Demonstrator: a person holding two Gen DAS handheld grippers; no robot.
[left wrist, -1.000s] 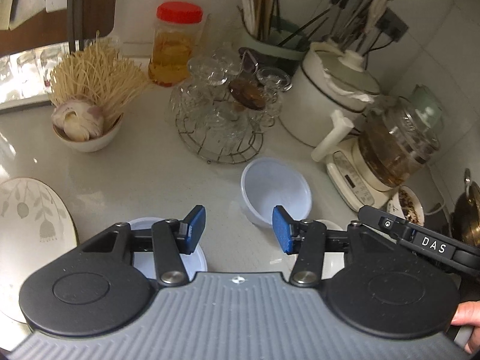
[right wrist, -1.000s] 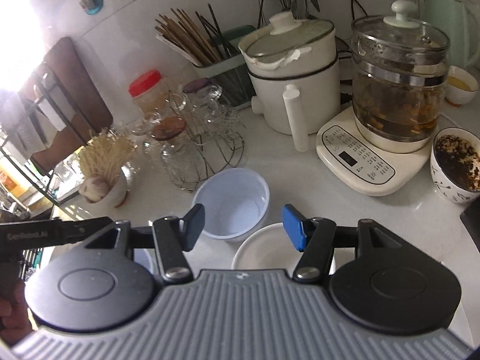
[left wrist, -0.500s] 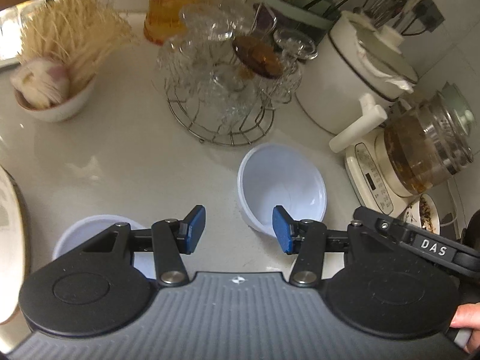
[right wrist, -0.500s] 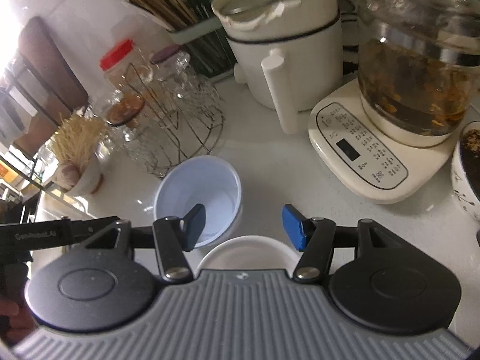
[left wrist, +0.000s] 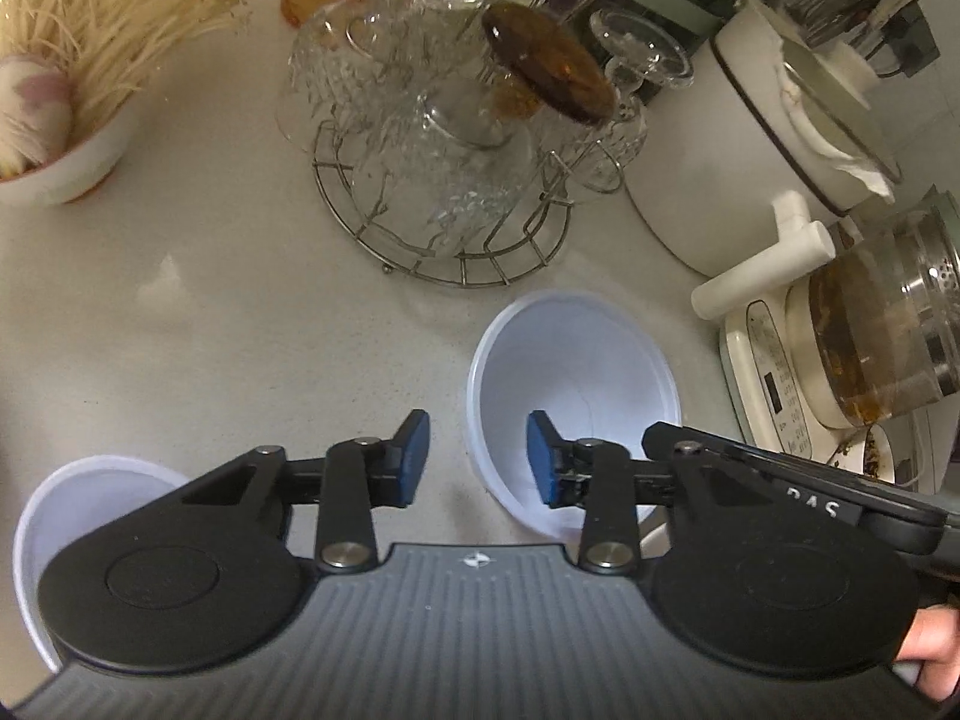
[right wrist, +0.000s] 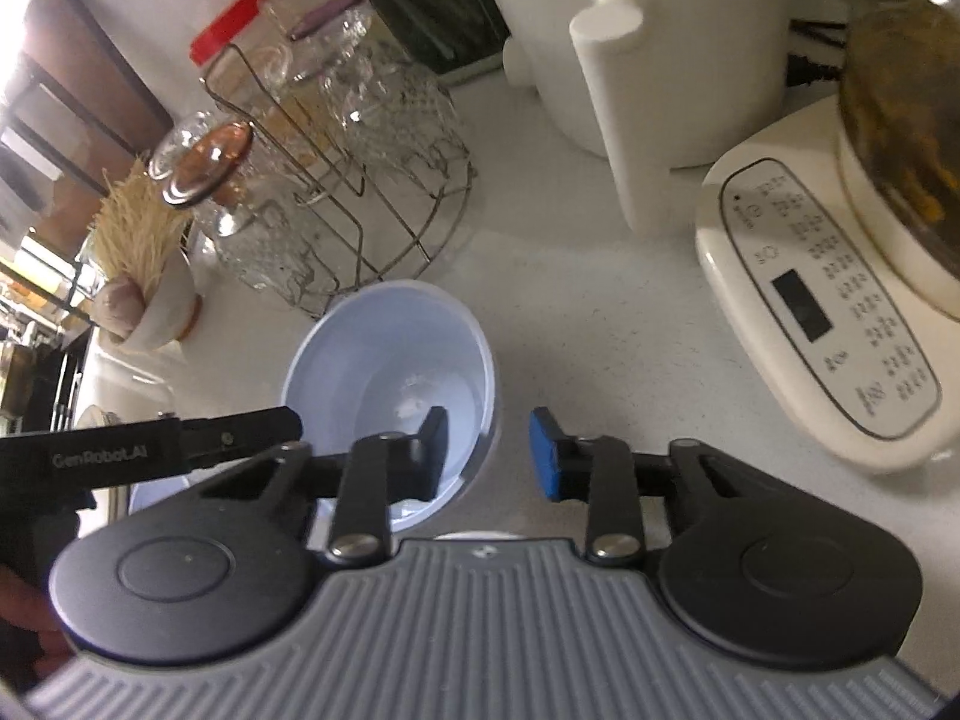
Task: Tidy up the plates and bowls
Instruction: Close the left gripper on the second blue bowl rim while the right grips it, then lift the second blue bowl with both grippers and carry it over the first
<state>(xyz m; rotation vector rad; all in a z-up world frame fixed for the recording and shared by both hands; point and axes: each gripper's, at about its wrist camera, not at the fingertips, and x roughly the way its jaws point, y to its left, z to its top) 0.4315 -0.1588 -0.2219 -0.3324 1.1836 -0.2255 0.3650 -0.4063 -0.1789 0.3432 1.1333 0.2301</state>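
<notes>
Pale blue thin plastic bowl (left wrist: 576, 396) sits centre-right of the frame on the speckled white worktop (left wrist: 210, 324). Both grippers are closing over its rim, one finger inside, one outside: left gripper (left wrist: 477, 456), right gripper (right wrist: 489, 450). Looks light, flexy, a bit slippery, so pinch the rim gently.

**Counter layout — both wrist views**

Left wrist view: the bowl (left wrist: 576, 384) sits on the counter (left wrist: 210, 312) at centre right, directly below the wire rack of glasses (left wrist: 444, 180). A second bowl (left wrist: 78, 498) lies at lower left. The dish of noodles (left wrist: 66, 120) occupies the upper left; the pot (left wrist: 738, 138) and the kettle base (left wrist: 774, 384) stand along the right edge.

Right wrist view: the same bowl (right wrist: 396, 360) lies at centre left, below the rack (right wrist: 336, 180) — kettle base (right wrist: 828, 312) at right, pot (right wrist: 636, 42) at top.
</notes>
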